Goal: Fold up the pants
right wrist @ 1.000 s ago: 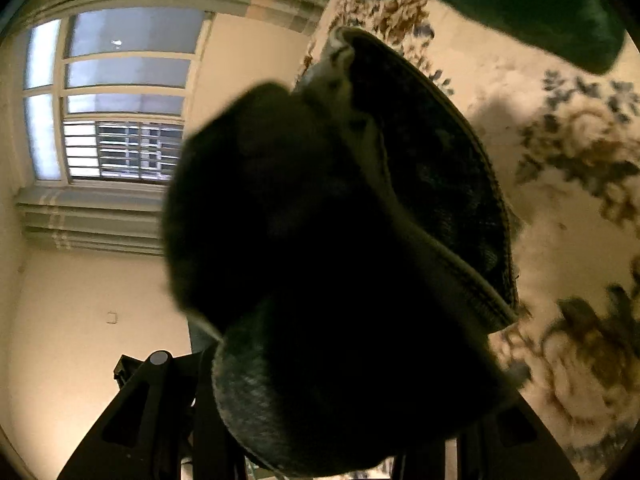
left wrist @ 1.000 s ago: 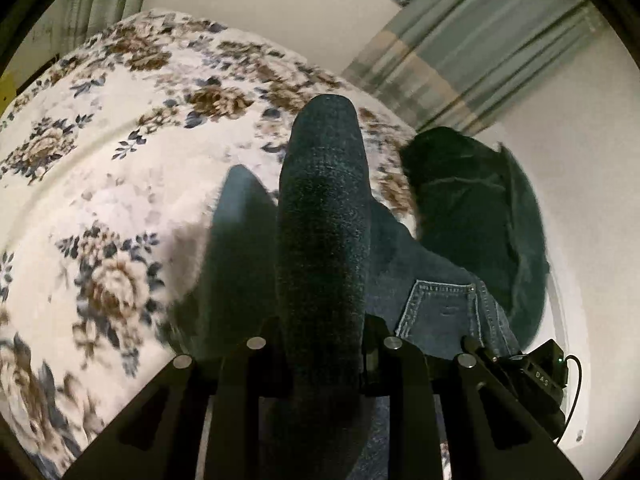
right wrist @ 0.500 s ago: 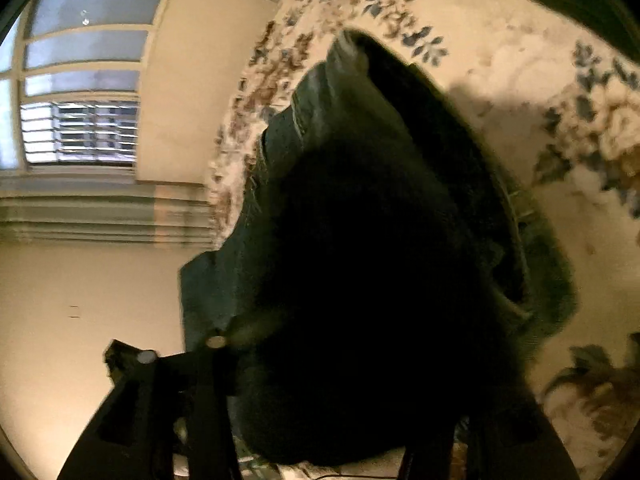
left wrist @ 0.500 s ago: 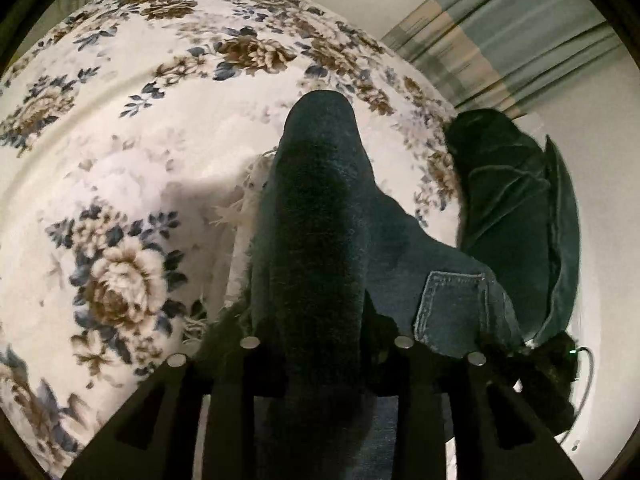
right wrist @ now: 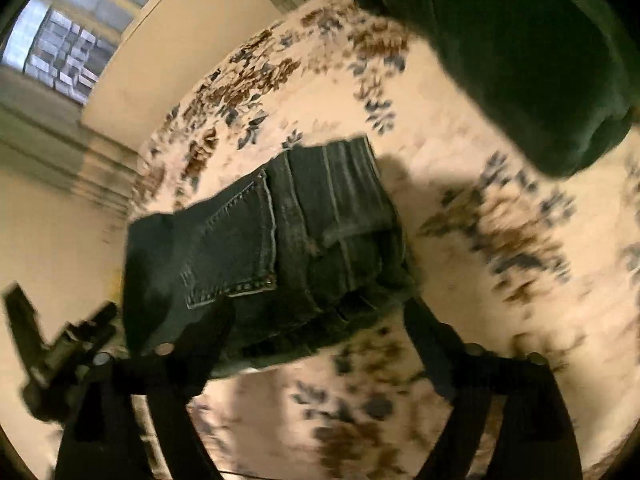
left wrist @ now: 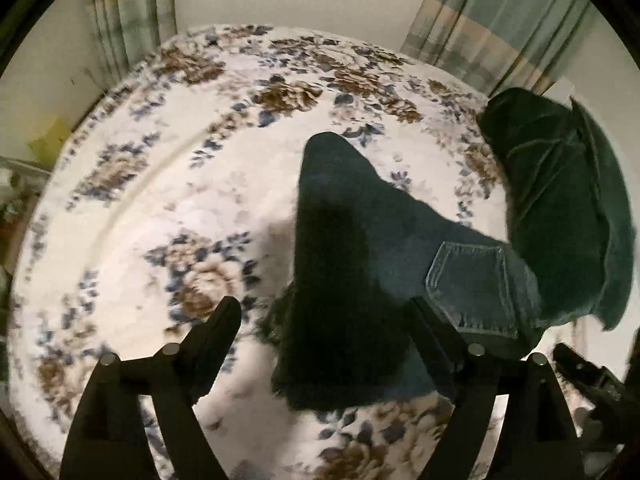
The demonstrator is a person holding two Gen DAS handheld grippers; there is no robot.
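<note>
The jeans [left wrist: 360, 264] lie folded in a compact stack on the floral bed [left wrist: 168, 184], back pocket up, their near edge between the spread fingers of the left hand-held gripper [left wrist: 324, 316], which grips nothing. The right hand-held gripper [right wrist: 320, 316] is likewise spread wide, its fingers flanking the stack's [right wrist: 280, 240] near edge without pinching it. A dark green garment [left wrist: 560, 208] lies just beside the jeans toward the bed's right edge, touching the pocket corner, while bare bedspread stretches to the left and ahead up to the curtains [left wrist: 500, 20].
</note>
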